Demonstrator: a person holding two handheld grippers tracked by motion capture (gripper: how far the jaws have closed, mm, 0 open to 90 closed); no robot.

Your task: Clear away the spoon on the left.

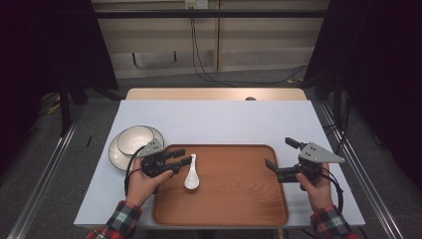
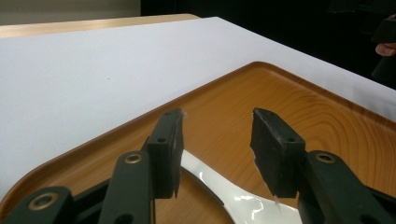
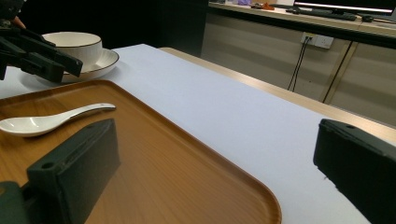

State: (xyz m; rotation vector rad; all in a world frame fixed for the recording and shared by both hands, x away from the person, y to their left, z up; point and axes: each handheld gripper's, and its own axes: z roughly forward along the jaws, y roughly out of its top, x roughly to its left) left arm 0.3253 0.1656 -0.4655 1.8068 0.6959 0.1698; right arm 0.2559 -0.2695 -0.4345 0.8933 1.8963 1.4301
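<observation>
Bench [image 1: 219, 119]: pale top, carrying everything. Wooden tray [image 1: 234, 199] sits toward the near edge, roughly centred. Off the tray's far-left corner, on the bare bench, a plate [image 1: 115, 155] with a bowl [image 1: 133, 139] standing in it.

White spoon [image 1: 191, 175] lies flat on the tray near its left edge, bowl end toward the near edge, handle pointing away.

Left claw [image 1: 185, 157] hangs over the spoon's handle end at the tray's left edge. In the left gripper view the jaws stand partly apart with the spoon [image 2: 243, 205] beneath and between them; pads look clear of it, so nothing is gripped. Right claw [image 1: 282, 155] is at the tray's right edge, jaws wide, nothing between them; the right gripper view looks across the tray toward the spoon [image 3: 46, 121].

Judged step: spoon is down on the tray, left claw at the point of letting go or taking hold — cannot tell which. The bowl and plate are not yet on the tray. Next move likely calls for lifting the left claw straight up, clear of the handle, without nudging the spoon, then going to the bowl.
</observation>
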